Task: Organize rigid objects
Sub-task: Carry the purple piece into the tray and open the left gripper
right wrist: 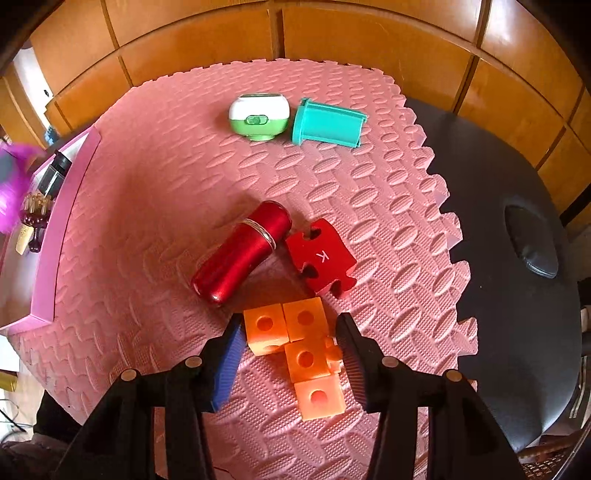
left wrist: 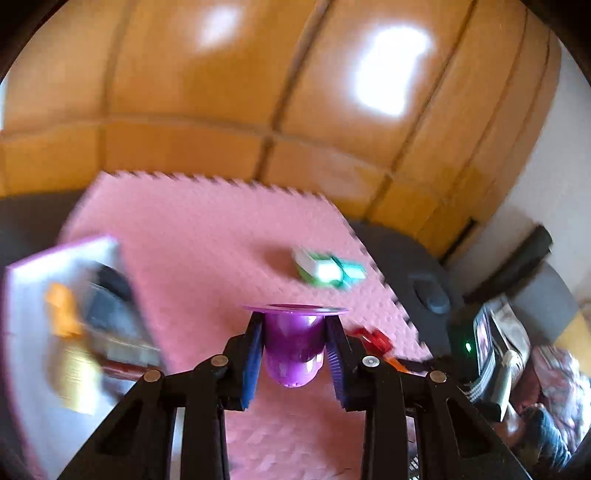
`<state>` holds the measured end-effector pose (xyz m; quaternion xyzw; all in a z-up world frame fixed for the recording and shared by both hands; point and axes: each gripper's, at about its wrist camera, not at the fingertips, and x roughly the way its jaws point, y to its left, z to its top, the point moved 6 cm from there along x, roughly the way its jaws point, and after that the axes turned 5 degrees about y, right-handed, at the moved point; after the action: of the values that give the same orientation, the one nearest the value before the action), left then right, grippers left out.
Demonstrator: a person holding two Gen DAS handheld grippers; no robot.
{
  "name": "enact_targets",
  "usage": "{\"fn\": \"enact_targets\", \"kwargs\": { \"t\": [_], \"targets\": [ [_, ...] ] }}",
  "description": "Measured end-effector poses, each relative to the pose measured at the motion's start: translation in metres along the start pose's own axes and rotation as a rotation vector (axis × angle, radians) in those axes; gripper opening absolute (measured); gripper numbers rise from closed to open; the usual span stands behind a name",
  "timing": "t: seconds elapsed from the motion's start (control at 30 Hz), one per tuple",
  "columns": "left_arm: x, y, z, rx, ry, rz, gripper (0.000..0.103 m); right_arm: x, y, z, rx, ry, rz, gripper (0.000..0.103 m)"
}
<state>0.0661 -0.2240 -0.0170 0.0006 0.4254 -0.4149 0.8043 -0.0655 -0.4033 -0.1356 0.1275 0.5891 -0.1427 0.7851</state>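
Note:
My left gripper [left wrist: 294, 319] is shut on a purple plastic cup [left wrist: 291, 350] with a wide rim, held up above the pink foam mat [left wrist: 207, 236]; the view is blurred. That cup appears as a purple blur [right wrist: 11, 192] at the far left of the right wrist view. My right gripper [right wrist: 290, 320] points down at a chain of orange holed cubes [right wrist: 304, 356] lying on the mat [right wrist: 147, 206], and its pads touch the chain on both sides. Beyond it lie a red metal cylinder [right wrist: 240, 254] and a red puzzle piece [right wrist: 321, 258] marked K.
A green-and-white gadget [right wrist: 258, 116] and a teal container [right wrist: 328, 125] lie at the mat's far side. A pink-rimmed box [right wrist: 62, 221] at the left holds a black bottle [right wrist: 55, 170] and other items. A black padded surface [right wrist: 517, 166] with a hole lies under the mat; wooden panels [right wrist: 332, 33] stand behind.

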Motion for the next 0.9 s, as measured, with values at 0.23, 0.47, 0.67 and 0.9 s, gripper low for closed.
{"fn": "enact_targets", "kwargs": {
  "t": [0.23,0.47,0.67,0.9],
  "targets": [
    [-0.026,0.130,0.008,-0.173,-0.023,0.228,0.033,0.001,0.001,0.001,-0.006,-0.008,-0.003,0.050],
    [-0.010,0.214,-0.002,-0.261,0.055,0.349,0.033,0.001,0.002,0.001,-0.006,-0.012,-0.002,0.050],
    [0.014,0.243,-0.005,-0.282,0.102,0.406,0.033,0.001,0.001,0.001,-0.007,-0.018,-0.005,0.050],
    [0.013,0.247,-0.016,-0.307,0.107,0.417,0.049,0.000,0.002,0.000,-0.010,-0.025,-0.008,0.050]
  ]
}}
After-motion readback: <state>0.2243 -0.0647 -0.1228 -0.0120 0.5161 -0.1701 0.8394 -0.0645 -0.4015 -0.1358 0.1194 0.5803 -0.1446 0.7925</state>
